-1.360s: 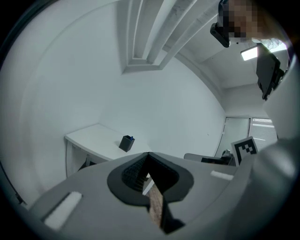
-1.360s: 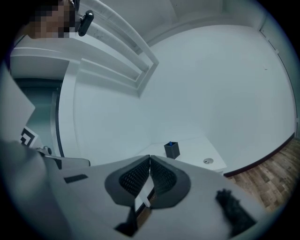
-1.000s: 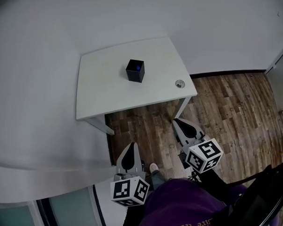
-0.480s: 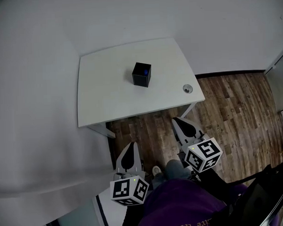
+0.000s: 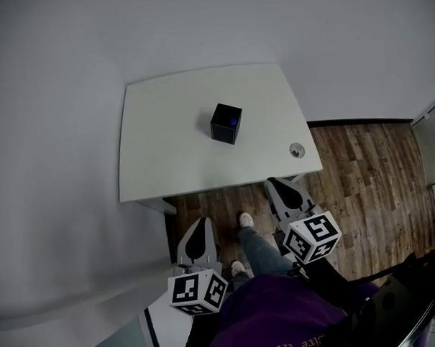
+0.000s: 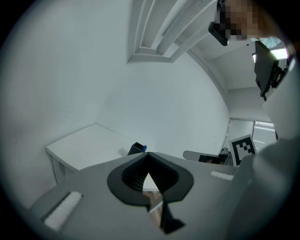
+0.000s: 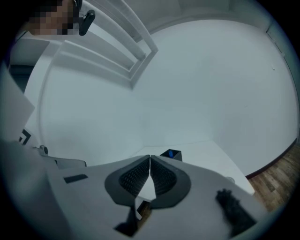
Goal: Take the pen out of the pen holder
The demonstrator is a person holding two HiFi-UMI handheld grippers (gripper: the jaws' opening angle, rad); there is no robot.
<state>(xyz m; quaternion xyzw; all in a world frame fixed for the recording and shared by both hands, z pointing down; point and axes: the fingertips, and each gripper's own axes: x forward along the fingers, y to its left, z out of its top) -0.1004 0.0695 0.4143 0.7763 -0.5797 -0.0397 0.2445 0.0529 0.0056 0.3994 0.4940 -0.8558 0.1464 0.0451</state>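
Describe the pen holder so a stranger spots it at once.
Find the white table in the room's corner. Near its middle stands the pen holder, a small black box showing a blue pen; its only neighbour is a flat round grommet.

The pen holder [image 5: 226, 123] stands on the table [image 5: 166, 150], pen [image 5: 232, 121] inside, grommet [image 5: 296, 150] to its right.

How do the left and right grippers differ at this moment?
The right gripper is held farther forward, its tip by the front edge of the table; the left gripper hangs back over the floor. In the head view the right gripper angles inward, the left gripper points nearly straight ahead. Both are shut, empty.
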